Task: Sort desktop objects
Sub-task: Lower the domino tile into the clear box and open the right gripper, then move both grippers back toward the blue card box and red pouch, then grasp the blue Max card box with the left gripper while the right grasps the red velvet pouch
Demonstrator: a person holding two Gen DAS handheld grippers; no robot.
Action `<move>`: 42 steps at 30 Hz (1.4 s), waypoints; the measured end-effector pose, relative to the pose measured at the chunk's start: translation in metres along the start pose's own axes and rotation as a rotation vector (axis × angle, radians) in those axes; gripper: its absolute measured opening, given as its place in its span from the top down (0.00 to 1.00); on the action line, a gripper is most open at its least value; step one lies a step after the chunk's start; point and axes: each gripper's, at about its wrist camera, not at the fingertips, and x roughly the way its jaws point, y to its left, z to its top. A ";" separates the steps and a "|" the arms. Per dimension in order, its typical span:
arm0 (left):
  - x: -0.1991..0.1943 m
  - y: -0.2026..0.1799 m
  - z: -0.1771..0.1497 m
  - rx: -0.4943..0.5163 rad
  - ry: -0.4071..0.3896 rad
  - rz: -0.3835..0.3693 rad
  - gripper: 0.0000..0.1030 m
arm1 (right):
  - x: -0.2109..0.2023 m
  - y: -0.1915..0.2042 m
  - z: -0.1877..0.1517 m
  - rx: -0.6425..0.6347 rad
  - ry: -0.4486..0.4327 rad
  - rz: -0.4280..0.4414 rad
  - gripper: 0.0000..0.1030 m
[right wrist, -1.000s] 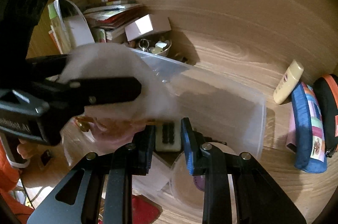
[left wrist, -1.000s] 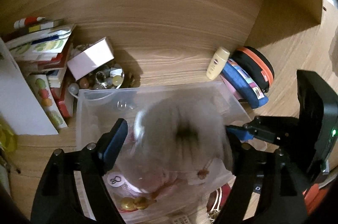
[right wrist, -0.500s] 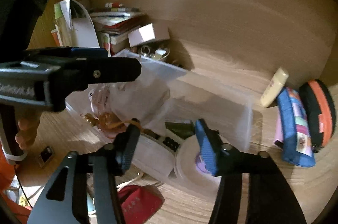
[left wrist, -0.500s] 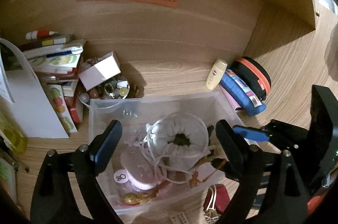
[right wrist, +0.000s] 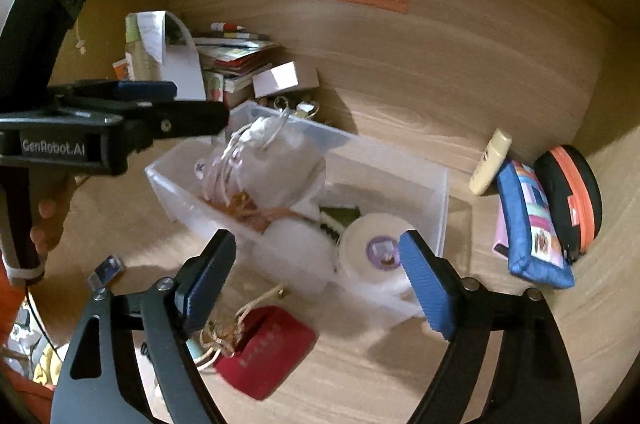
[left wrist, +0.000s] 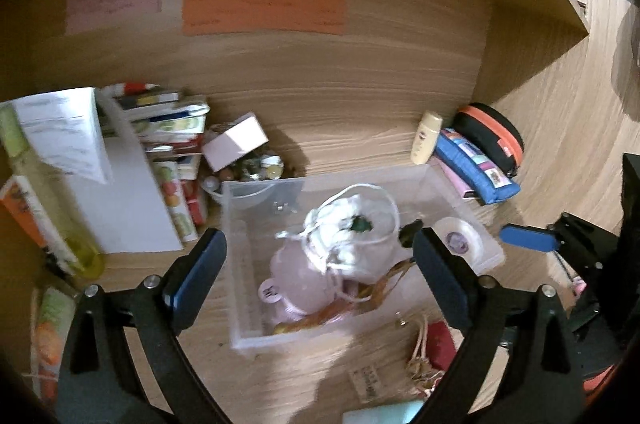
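Observation:
A clear plastic bin stands on the wooden desk. In it lie a white drawstring pouch, a pink case, an orange-gold cord and a round white tin with a purple label. My left gripper is open and empty above the bin. My right gripper is open and empty at the bin's near side. A red pouch with tassels lies on the desk in front of the bin.
A cream bottle, a blue pencil case and a black-orange case lie to the right. Stacked books, a white box and a bowl of trinkets stand behind left.
My left gripper opened and let the white pouch drop into the bin, then drew back. My right gripper opened wide and pulled back from the bin.

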 end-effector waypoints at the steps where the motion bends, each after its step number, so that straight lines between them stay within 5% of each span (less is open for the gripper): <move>1: -0.003 0.000 -0.002 0.003 -0.003 0.008 0.08 | -0.002 0.001 -0.002 -0.001 0.000 0.001 0.21; 12: -0.034 0.003 -0.028 0.042 -0.032 0.119 0.05 | -0.018 0.008 -0.023 0.011 0.006 0.008 0.20; 21: -0.044 0.032 -0.066 0.003 0.042 0.178 0.05 | -0.015 0.002 -0.049 0.028 0.066 0.022 0.19; 31: -0.041 0.041 -0.126 -0.017 0.180 0.161 0.05 | 0.010 0.004 -0.077 0.040 0.168 0.043 0.19; 39: -0.041 0.028 -0.155 0.032 0.210 0.164 0.05 | 0.032 0.011 -0.074 0.058 0.216 0.095 0.19; 42: -0.037 0.029 -0.158 0.029 0.229 0.148 0.17 | 0.037 0.015 -0.071 0.050 0.218 0.103 0.19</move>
